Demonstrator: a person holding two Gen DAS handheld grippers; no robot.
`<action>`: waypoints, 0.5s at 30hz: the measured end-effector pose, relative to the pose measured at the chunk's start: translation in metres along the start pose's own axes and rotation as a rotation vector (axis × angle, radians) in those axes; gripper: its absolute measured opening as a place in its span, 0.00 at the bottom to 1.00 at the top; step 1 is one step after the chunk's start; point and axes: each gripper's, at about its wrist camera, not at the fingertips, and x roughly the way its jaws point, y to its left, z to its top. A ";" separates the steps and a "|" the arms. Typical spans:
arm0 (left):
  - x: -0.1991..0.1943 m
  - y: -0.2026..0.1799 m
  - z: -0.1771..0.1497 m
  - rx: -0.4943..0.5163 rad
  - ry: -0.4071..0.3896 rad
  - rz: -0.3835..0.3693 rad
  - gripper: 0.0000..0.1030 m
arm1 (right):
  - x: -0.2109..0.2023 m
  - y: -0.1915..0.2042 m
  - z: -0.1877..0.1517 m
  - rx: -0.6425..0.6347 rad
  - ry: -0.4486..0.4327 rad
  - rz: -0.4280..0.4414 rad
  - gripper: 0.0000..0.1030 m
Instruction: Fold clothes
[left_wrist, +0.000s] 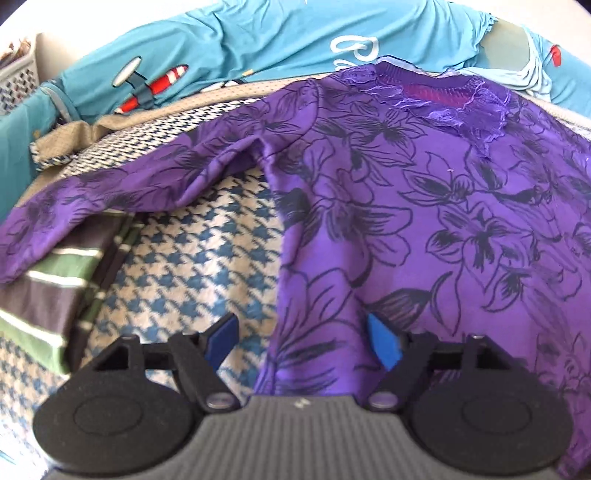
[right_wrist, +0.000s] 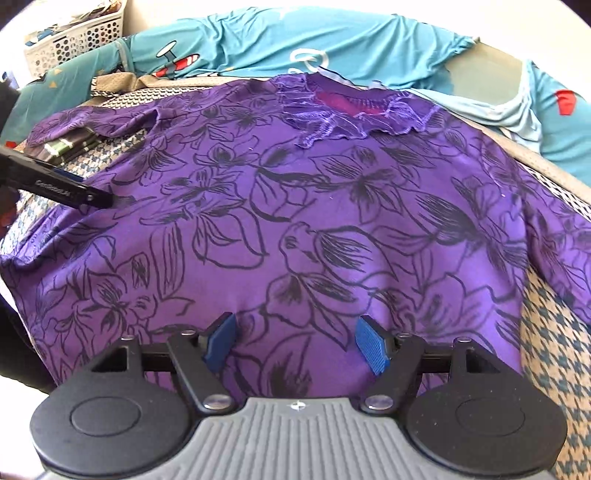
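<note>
A purple top (left_wrist: 424, 206) with black flower outlines and a ruffled collar lies spread flat on a blue-and-white houndstooth cloth (left_wrist: 199, 251). Its left sleeve (left_wrist: 110, 188) stretches out to the left. My left gripper (left_wrist: 301, 341) is open, low over the top's left side edge, nothing between its blue pads. In the right wrist view the same top (right_wrist: 295, 221) fills the middle, collar (right_wrist: 351, 114) at the far side. My right gripper (right_wrist: 293, 341) is open above the top's lower body. The left gripper's black finger (right_wrist: 70, 188) reaches in from the left edge.
A folded green, grey and white striped garment (left_wrist: 55, 284) lies under the left sleeve. Teal bedding with a plane print (left_wrist: 229, 48) is bunched behind the top. A white perforated basket (right_wrist: 74, 37) stands at the back left. Houndstooth cloth (right_wrist: 554, 350) shows at the right.
</note>
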 end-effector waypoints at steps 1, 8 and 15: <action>-0.002 0.000 -0.002 -0.001 -0.003 0.017 0.76 | -0.001 -0.001 -0.001 0.004 0.002 -0.003 0.67; -0.021 0.002 -0.016 -0.034 -0.053 0.046 0.74 | -0.010 -0.005 -0.005 0.047 0.001 -0.005 0.67; -0.040 -0.011 -0.028 -0.016 -0.100 0.015 0.72 | -0.025 0.001 -0.008 0.014 -0.065 0.016 0.67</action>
